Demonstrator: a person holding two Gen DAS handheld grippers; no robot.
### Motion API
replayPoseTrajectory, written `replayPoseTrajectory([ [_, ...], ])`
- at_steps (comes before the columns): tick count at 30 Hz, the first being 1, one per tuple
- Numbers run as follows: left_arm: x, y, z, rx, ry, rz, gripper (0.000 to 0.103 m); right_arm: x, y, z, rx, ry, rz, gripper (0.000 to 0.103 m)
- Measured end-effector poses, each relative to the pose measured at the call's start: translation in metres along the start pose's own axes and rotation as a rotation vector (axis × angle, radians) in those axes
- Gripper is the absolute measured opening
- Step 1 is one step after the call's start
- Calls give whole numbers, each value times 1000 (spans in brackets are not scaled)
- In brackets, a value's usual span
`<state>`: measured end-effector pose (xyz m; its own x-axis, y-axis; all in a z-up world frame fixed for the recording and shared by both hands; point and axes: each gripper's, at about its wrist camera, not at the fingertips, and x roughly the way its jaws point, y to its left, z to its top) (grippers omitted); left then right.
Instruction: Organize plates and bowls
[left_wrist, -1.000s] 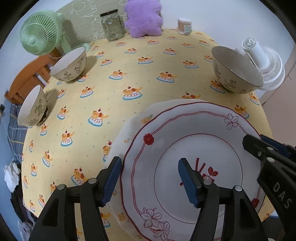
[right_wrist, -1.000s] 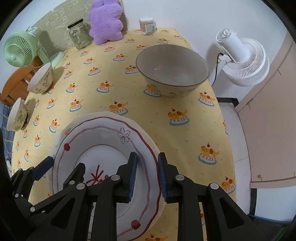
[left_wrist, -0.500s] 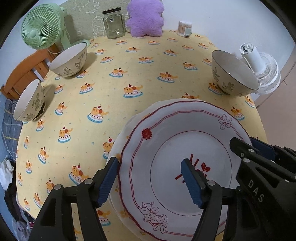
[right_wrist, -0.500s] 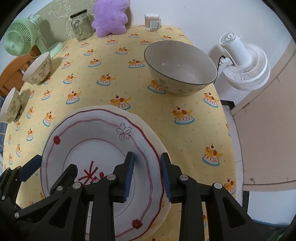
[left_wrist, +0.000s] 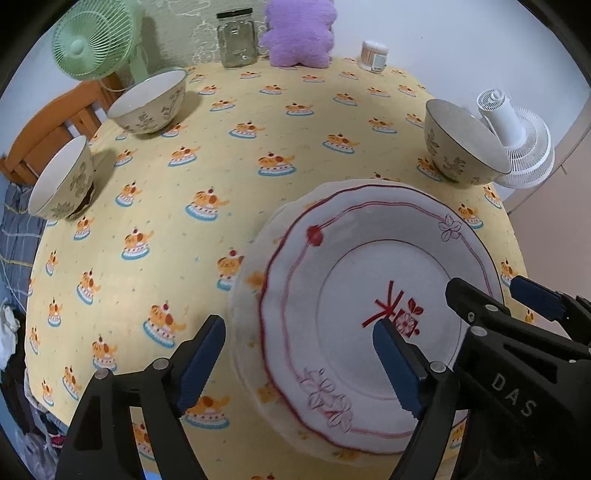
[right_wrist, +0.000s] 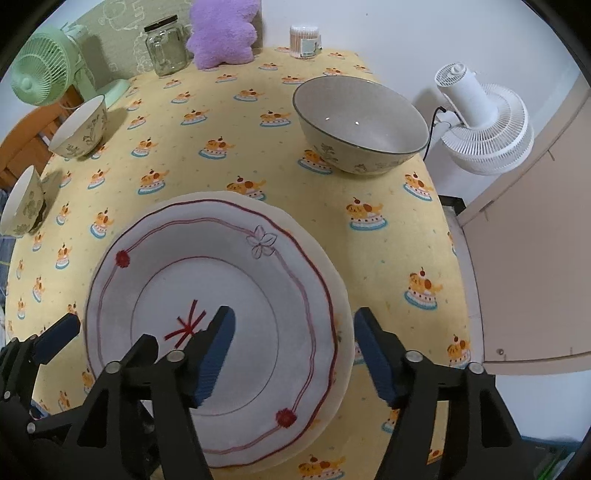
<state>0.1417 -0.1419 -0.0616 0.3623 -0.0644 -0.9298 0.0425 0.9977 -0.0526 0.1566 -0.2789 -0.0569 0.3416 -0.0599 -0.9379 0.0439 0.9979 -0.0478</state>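
Both tongs, left (left_wrist: 299, 363) and right (right_wrist: 295, 354), have just spread apart, releasing the red-trimmed white plate (right_wrist: 207, 317) onto the plain one; next, the far speckled bowl (right_wrist: 360, 125).

The left hand-held gripper (left_wrist: 295, 363) has matte black angular plastic arms, each ending in a dark blue ribbed pad. A round silver screw head sits on each arm behind its pad. The right hand-held gripper (right_wrist: 295, 354) is built alike: black arms, blue serrated pads, silver screws. Seen from the left wrist, its black side bears the pale raised letters "DAS".
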Motion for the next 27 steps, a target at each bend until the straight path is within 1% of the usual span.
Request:
replayPoseTrajectory([
  [5,-15,18,-5,-7,-24,-3,86,-16,16,-6,-8,-27,11,78],
  [12,-36,60,-4,8,-70,-9,86,-39,52,-9,3,-73,22,81],
  [19,-55,116,-2,45,-123,-16,86,-61,108,-12,47,-119,16,81],
  [27,-63,188,3,36,-150,-15,86,-73,175,-9,48,-152,43,81],
])
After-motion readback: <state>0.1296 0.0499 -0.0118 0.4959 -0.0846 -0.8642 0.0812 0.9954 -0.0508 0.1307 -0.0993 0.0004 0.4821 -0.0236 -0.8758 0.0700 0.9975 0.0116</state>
